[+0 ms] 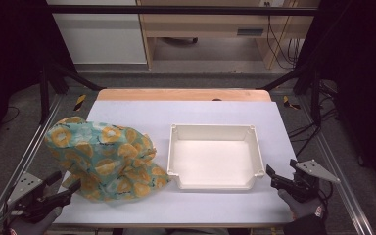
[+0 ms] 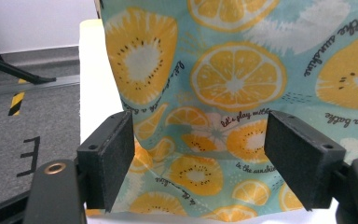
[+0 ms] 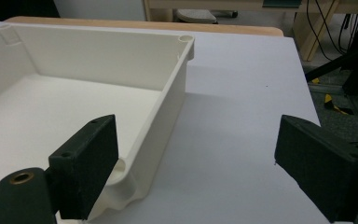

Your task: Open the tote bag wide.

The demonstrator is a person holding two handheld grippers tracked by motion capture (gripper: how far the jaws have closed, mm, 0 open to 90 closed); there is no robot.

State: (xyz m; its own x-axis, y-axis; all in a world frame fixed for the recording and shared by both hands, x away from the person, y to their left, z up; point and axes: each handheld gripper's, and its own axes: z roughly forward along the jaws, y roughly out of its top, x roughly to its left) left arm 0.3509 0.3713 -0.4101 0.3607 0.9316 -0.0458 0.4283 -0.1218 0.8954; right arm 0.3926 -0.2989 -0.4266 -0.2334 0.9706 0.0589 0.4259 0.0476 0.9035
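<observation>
Left gripper (image 1: pixel 64 187): near-left table corner, jaws spread wide, nothing between the pads. In the left gripper view (image 2: pixel 200 163) the pads frame the lower edge of the cloth without pressing it.

Right gripper (image 1: pixel 273 177): near-right corner, jaws likewise spread and empty. In the right gripper view (image 3: pixel 191 168) it points past the near right corner of the tray, left pad just in front of that corner, right pad over bare tabletop.

Step in hand, as judged: approach; no grasp made yet. Likely aim is to gather the cloth, perhaps into the tray.

Next move calls for: left gripper easing forward and low so a fold of fabric lies between the pads, then closing on it. Soft heap may slide or bunch; a bite on a raised fold should hold better than one on a flat hem.

Cloth (image 1: pixel 103 159): crumpled mound on the left half of the table, just beside the tray's left wall. Teal ground, printed with orange citrus slices, yellow kiwi-like rounds and small script lettering; thin, limp, many folds.

Tray (image 1: pixel 261 152): shallow white plastic, rectangular, empty, centre-right of the table.

Table (image 1: pixel 186 110): white top, wooden strip at the far edge.
</observation>
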